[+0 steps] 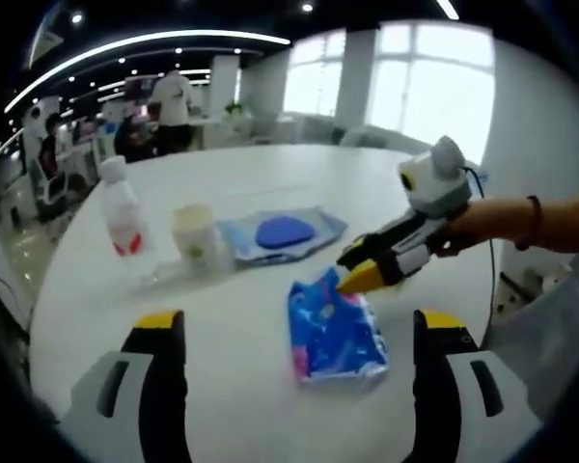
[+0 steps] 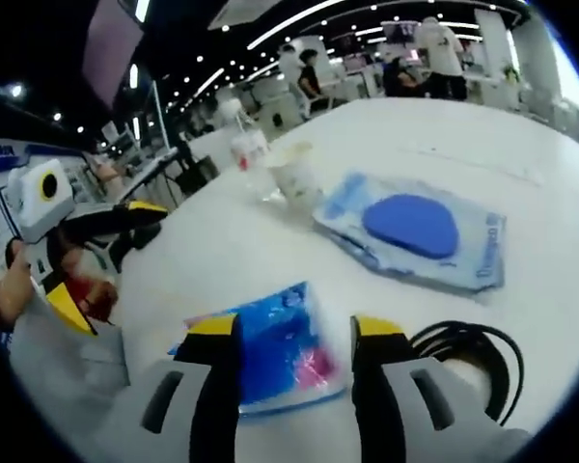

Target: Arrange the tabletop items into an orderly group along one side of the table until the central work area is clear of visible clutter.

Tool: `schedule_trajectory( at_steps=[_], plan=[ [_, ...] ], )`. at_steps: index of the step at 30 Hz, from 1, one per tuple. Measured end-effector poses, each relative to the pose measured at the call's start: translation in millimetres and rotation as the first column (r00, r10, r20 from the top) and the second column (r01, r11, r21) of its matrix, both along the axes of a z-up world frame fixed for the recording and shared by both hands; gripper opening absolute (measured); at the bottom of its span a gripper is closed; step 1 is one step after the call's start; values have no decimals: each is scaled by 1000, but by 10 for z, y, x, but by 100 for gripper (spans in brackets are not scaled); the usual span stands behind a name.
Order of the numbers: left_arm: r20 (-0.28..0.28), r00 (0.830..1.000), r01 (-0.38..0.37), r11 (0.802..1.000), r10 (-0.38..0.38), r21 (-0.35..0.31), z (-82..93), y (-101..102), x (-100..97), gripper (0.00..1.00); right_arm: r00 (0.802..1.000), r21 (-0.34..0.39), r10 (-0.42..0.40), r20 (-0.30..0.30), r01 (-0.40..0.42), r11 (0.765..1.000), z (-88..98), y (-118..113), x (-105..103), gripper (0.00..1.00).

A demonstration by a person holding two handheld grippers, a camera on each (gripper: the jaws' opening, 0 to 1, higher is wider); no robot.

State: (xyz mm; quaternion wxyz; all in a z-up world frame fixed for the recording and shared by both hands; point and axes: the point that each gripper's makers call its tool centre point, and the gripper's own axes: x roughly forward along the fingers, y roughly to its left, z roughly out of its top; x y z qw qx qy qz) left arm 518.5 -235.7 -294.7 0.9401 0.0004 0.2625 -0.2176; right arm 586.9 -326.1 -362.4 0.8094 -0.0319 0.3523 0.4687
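Right gripper (image 2: 294,333), jaws parted, is straddling the blue packet (image 2: 270,352) mid-table; left gripper (image 1: 299,333) is hanging open nearby. Next, likely closing and carrying it beside the pouch (image 2: 415,231).

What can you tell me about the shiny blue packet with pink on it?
The blue packet is a soft, glossy plastic pouch, bright blue with pink and white print, roughly rectangular and a little crumpled. It lies flat on the white table, nearer the person than the other things. The right gripper has its yellow-tipped jaws at the packet's far edge; in the right gripper view the packet sits between those open jaws, not yet squeezed. Nothing else touches it.
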Motion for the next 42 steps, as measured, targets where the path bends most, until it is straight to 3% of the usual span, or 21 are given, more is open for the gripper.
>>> schedule_trajectory(
  at_steps=[8,19,30,42],
  plan=[
    [-8,1000,10,1000,-10,8,-26,-12,2,94,999,-36,40,-15,-40,999,-123,26,-30,24],
    [-21,999,31,999,-30,22,-58,-58,-14,92,993,-156,100,69,-88,984,-235,-5,-47,10],
    [-19,999,34,999,-33,25,-49,-69,-24,92,995,-194,72,69,-57,979,-245,-37,-30,2],
    [-12,1000,27,999,-26,23,-21,-52,-17,92,998,-198,32,48,-22,980,-240,-61,-28,1]
  ],
)
